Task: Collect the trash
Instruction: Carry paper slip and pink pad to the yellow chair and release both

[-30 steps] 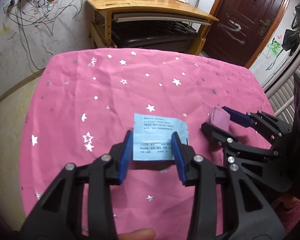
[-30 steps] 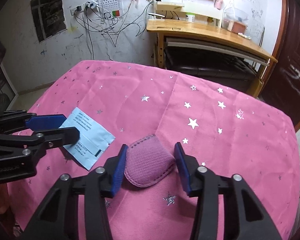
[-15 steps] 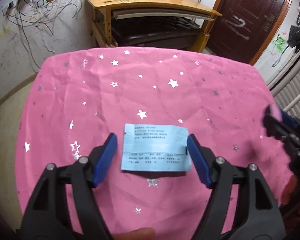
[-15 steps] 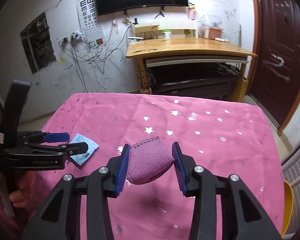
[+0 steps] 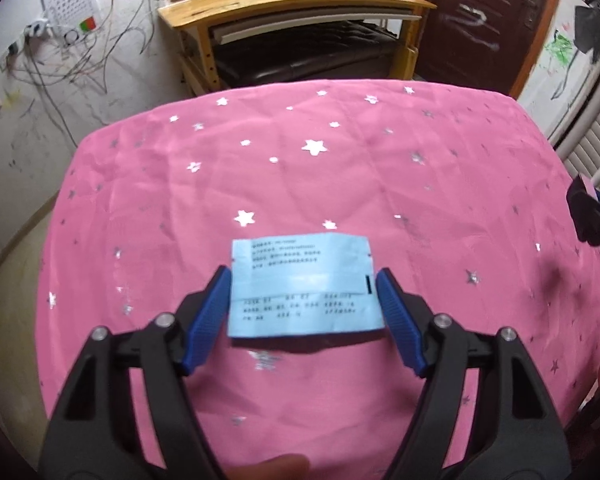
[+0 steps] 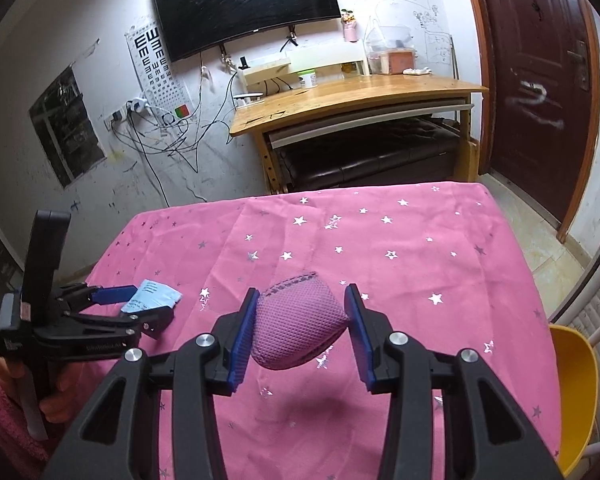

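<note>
My left gripper (image 5: 303, 298) is shut on a light blue paper packet (image 5: 304, 286) with black print and holds it above the pink star-print tablecloth (image 5: 340, 168). My right gripper (image 6: 302, 322) is shut on a purple mesh pouch (image 6: 298, 326) and holds it above the cloth. In the right wrist view the left gripper (image 6: 140, 300) shows at the left with the blue packet (image 6: 152, 290) between its fingers. In the left wrist view the tip of the right gripper (image 5: 592, 216) shows at the right edge.
A yellow bin or chair edge (image 6: 576, 392) stands beside the table at the right. A wooden desk (image 6: 360, 96) with a black bench under it stands behind the table. A dark door (image 6: 540, 80) is at the far right. A white radiator (image 5: 596, 144) is at the right.
Both grippers have lifted their loads off the cloth. The left one opened wide around the packet, then closed on it. The right one rose and moved away to the right with the pouch.
</note>
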Available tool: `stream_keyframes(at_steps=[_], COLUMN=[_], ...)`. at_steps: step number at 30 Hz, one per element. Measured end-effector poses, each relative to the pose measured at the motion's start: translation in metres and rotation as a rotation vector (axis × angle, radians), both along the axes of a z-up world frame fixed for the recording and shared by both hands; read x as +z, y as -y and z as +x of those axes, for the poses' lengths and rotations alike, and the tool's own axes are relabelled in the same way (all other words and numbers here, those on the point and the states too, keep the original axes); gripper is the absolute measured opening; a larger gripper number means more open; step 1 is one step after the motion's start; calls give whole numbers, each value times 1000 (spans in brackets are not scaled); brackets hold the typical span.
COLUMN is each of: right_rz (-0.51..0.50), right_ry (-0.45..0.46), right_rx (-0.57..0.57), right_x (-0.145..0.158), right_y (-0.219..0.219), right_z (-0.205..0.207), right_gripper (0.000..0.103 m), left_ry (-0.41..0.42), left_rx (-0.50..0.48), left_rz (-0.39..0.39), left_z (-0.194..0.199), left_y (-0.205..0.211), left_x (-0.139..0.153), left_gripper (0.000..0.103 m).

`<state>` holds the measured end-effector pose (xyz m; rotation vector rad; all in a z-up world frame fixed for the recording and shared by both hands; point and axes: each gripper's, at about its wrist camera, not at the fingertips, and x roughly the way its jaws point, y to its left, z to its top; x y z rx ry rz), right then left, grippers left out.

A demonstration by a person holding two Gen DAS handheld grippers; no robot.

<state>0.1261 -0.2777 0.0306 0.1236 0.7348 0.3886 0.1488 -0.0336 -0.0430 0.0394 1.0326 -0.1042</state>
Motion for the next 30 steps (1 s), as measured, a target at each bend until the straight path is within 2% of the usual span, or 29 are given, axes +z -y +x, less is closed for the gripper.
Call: stream_keyframes(at_steps=[1,3,9,14,20,30], right_rz=[3,8,34,55,60,90], right_ry=[2,7,29,45,43,-11], right_rx=[-3,-11,-58,-130,-238,-426], right_x=[0,1,6,8,0,-35], right_y=[3,10,34,66,113,196], right_z=[-2,-5,-13,-20,-28,-44], right_gripper=[37,37,37,37,37,37], left_ry=[4,4,7,45,81,101], left_rx=[-7,-13,1,-27,-114,-277], left_rz=[-5,-7,-14,-20,-21,16], left_z=[-2,-3,-2,-3,-4,-8], left_y=[3,7,15,32,77,177], left_x=[1,3,6,27,49,61], left_gripper=[54,48,47,47,47,47])
